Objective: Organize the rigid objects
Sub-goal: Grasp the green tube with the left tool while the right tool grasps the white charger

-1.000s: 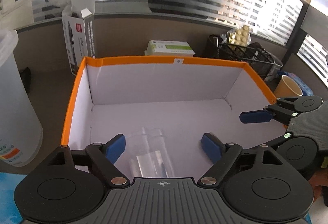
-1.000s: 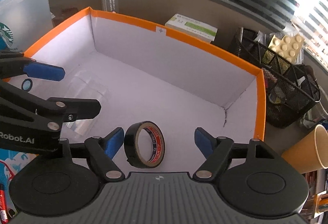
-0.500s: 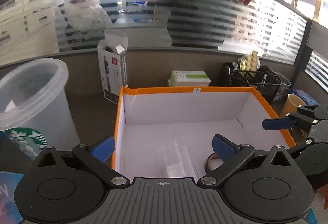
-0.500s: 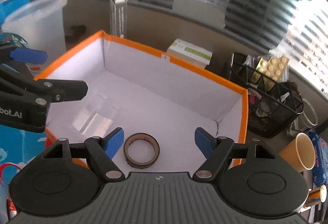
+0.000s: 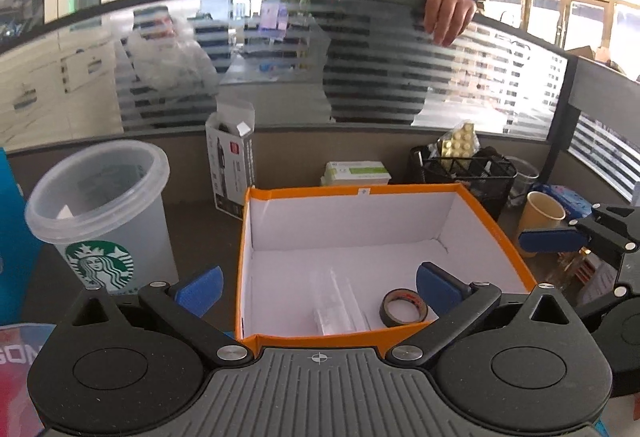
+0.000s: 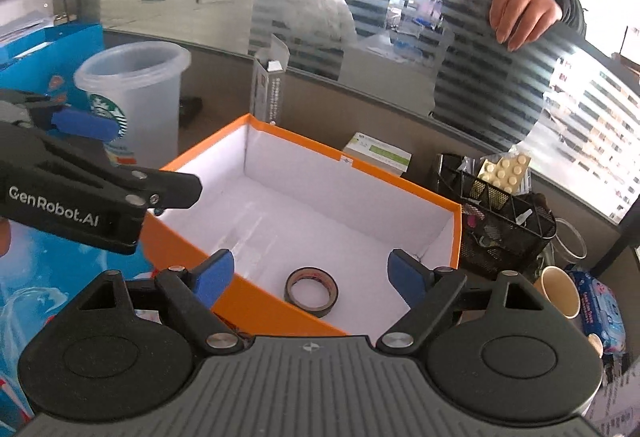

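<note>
Far left on the desk (image 5: 200, 221): a clear plastic cup (image 5: 104, 213), upright. Next, an orange-rimmed box (image 5: 492, 225), white inside. In it, what looks like a clear plastic piece (image 5: 336, 301), hard to make out, lying left of a roll of tape (image 5: 403, 307), flat on the floor of the box. Left tongs (image 5: 318, 287) wide apart, empty, held above the near rim. Right tongs (image 6: 310, 275) opening, nothing between them, tape below. Farther right: a black mesh basket (image 6: 504, 225), then a paper cup (image 6: 560, 291).
</note>
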### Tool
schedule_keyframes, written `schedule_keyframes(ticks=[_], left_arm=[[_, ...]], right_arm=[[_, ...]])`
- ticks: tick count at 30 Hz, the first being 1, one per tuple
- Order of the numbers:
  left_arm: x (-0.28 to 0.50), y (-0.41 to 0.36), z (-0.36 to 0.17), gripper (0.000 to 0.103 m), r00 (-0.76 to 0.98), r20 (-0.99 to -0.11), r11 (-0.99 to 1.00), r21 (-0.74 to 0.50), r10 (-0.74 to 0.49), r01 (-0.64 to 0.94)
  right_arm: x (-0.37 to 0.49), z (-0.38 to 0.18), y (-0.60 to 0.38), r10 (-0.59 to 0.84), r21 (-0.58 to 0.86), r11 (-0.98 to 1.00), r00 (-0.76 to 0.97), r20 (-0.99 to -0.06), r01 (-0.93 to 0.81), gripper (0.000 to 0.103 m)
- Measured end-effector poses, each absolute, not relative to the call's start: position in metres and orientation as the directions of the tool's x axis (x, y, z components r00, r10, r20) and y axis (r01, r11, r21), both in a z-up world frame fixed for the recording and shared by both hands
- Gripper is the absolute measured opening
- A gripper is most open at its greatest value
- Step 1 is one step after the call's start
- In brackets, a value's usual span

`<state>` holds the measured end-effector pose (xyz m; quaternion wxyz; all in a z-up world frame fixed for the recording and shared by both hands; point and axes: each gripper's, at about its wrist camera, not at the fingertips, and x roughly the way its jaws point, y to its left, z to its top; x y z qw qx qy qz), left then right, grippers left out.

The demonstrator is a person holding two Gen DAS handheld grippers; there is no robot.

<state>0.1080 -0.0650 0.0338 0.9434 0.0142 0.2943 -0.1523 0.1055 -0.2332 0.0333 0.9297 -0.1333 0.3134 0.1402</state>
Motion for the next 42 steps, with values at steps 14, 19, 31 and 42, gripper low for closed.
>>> schedule_keyframes(ticks=[14, 19, 31, 42], left_arm=[[0.07, -0.06, 0.026, 0.103, 0.789, -0.55, 0.953, -0.042, -0.272, 0.3], [0.061, -0.06, -0.004, 0.103, 0.761, -0.594, 0.952, -0.028, -0.262, 0.305], [0.048, -0.067, -0.078, 0.103, 0.68, -0.693, 0.942, 0.005, -0.238, 0.334], [0.038, -0.077, -0.106, 0.103, 0.624, -0.733, 0.914, 0.01, -0.268, 0.405]], right_arm=[[0.051, 0.024, -0.232, 0.186, -0.165, 0.927, 0.794, -0.579, -0.338, 0.083], [0.033, -0.004, -0.237, 0.222, -0.12, 0.927, 0.778, -0.587, -0.355, 0.083], [-0.003, -0.082, -0.251, 0.216, -0.105, 0.93, 0.753, -0.622, -0.353, 0.083], [0.001, -0.113, -0.27, 0.279, -0.069, 0.909, 0.724, -0.631, -0.411, 0.076]])
